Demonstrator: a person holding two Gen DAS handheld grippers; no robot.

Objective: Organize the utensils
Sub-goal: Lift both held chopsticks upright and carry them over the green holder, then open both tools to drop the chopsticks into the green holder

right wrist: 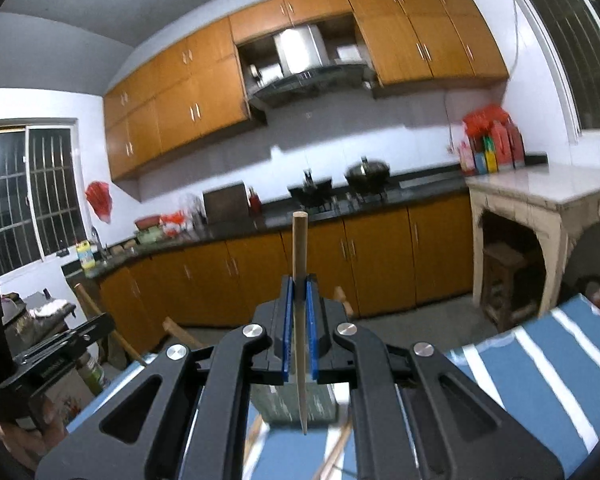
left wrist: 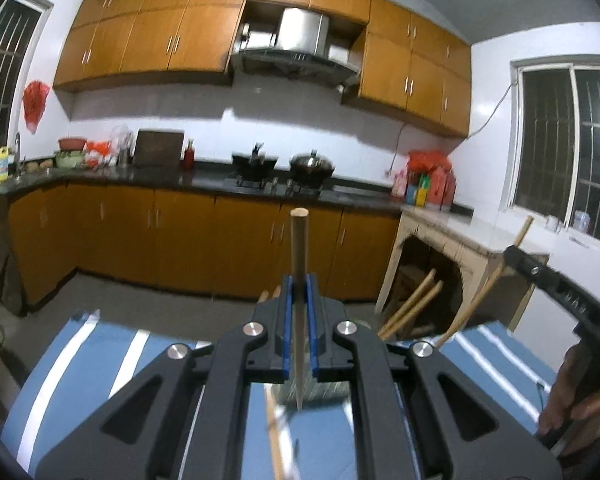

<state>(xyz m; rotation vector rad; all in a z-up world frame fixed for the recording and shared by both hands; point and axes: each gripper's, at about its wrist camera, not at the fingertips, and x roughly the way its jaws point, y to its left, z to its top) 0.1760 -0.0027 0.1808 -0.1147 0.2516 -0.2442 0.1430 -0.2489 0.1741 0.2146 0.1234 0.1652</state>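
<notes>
The left gripper (left wrist: pixel 299 292) has its jaws closed on one chopstick (left wrist: pixel 299 248), and the right gripper (right wrist: pixel 299 292) grips another chopstick (right wrist: pixel 299 248), both upright above the striped tabletop (left wrist: pixel 100 360). Each thin stick may pivot or slip if tilted quickly.

Right gripper (left wrist: pixel 518 256) cut off at frame edge, countertop clutter (left wrist: pixel 86 154) blurred

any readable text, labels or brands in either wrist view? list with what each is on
None legible.
Yellow detergent bottle by the sink: label print blurred.
Red packages and bottles at the counter's end: print blurred.
Other gripper's black body at the right view's left edge: a faint marking, too small to read.
</notes>
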